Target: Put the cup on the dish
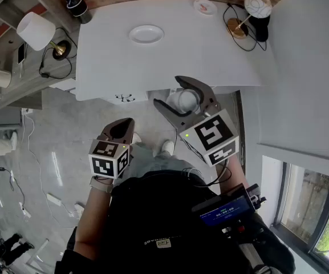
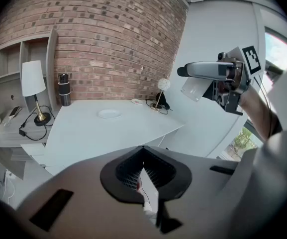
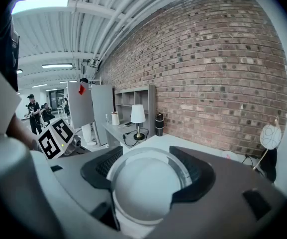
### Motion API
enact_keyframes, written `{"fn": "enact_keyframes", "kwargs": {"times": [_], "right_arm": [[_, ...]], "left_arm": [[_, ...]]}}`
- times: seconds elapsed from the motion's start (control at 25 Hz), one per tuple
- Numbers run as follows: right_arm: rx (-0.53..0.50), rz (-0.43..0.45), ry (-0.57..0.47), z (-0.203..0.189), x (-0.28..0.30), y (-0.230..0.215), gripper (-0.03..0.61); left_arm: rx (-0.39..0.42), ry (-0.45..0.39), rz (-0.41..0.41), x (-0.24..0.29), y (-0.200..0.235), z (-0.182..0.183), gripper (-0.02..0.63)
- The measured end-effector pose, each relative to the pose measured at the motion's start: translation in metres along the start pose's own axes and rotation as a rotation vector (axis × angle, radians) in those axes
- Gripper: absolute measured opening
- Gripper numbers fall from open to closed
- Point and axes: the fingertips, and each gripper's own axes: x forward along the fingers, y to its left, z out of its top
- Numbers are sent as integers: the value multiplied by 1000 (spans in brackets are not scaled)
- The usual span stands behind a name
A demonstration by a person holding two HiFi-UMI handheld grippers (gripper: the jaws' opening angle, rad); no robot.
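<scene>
A translucent white cup sits between the jaws of my right gripper, which is shut on it and held in the air just off the near edge of the white table. From behind, the right gripper view shows the cup filling the gap between the jaws. The white dish lies on the table's far half, well apart from the cup; in the left gripper view the dish is small and distant. My left gripper hangs low at the left over the floor, shut and holding nothing.
A white-shade lamp stands on the shelf unit at the left, and a black bottle at the table's far left corner. A small pinkish saucer and a globe lamp with cables occupy the far right. A white wall runs along the right.
</scene>
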Motion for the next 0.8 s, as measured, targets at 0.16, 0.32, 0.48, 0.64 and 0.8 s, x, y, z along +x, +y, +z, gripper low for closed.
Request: {"fn": "enact_keyframes", "kwargs": {"times": [0.16,0.32,0.48,0.64,0.8], "right_arm": [[6,-17,-6,0,-7,11,295],[35,-44,-16,3,-10,19,291],[93,-70,-55,11,-9,23,291],[114,-92,-85,19,-10,25,290],[127,-107,-88,20,-9,27,288]], "left_arm": [[25,-12,-4,-15,-4,-1,5],[-9,-20,-34,-28,-2,-7,5],[-26,-40,-35,-37,11,-8,5],[-21,-69,-51,-42,16,4,5],[7,-51,-53,-39,21,2,5]]}}
